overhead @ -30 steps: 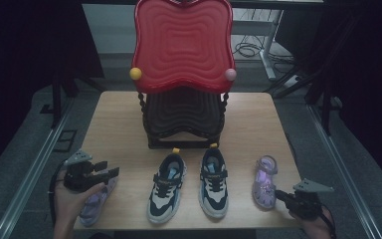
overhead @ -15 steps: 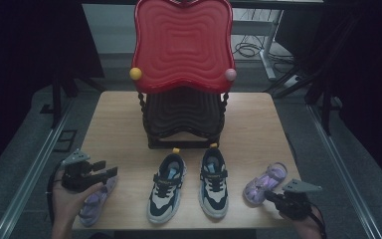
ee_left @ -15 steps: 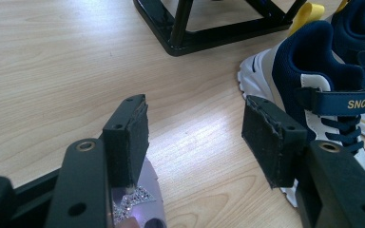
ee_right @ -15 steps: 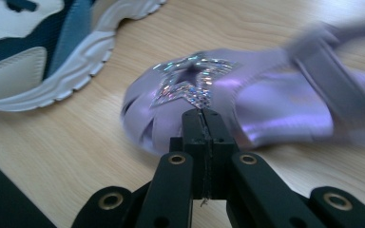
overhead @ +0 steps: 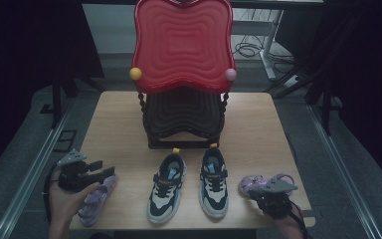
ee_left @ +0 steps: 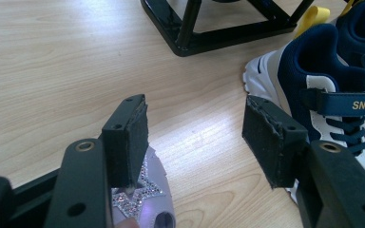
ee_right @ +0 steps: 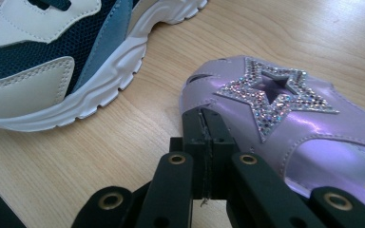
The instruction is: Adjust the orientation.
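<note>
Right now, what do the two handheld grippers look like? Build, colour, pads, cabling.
Both the left gripper and the right gripper are black, two-jawed, with linkage arms and brass-ringed pivot holes. Pads are dark and worn. Each carries a grey three-cornered top plate and trails a black cable.

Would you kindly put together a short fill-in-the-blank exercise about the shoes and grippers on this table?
1. The right gripper has its jaws ____ as it pushes against the right purple shoe.
2. The left gripper has its jaws ____ above the left purple shoe.
3. Each purple shoe bears a glittering ____ on top.
4. Between the purple shoes stand two navy sneakers, in front of a chair with a ____ back.

Missing words: shut; open; star; red
</note>
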`<state>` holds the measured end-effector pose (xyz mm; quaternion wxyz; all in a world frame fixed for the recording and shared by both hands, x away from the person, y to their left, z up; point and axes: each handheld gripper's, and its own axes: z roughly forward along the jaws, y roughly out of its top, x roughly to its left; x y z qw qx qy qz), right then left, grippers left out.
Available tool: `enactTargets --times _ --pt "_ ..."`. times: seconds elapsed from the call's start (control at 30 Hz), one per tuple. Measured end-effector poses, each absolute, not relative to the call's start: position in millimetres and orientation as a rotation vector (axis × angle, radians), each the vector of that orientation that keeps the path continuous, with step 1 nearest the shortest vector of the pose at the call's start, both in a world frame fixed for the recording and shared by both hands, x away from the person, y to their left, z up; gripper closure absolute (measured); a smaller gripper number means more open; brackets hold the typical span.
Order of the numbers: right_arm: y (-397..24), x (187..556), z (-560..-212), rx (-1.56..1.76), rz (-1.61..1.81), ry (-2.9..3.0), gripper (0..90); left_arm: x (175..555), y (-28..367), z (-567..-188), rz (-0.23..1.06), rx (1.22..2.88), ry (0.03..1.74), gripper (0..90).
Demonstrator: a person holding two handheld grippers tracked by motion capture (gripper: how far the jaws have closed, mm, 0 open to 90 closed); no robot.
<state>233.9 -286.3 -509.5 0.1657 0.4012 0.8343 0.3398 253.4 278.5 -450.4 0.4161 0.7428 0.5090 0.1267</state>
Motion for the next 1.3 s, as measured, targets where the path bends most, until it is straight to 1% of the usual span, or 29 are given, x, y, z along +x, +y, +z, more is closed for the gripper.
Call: enactTargets --times 0.27,0.47,0.67,1.1,1.2,1.3 --pt "-277 236 -513 1.106 0.957 2.416 89.2 252 282 -449 0.323 1.855 1.286 41.5" --pt "-268 246 -514 1.108 0.926 2.388 89.2 252 285 -449 0.322 1.849 1.289 41.5" --pt "-252 258 -513 1.165 0.848 2.326 89.2 251 288 -447 0.326 1.837 1.29 41.4" --pt "-240 265 -512 1.222 0.795 2.251 88.7 252 287 -448 0.324 1.845 1.288 41.4" --pt "-239 261 -507 1.202 0.839 2.263 88.4 252 287 -448 0.323 1.846 1.288 41.4" --pt "-247 258 -492 1.2 0.929 2.247 88.1 251 288 -447 0.325 1.844 1.288 41.3"
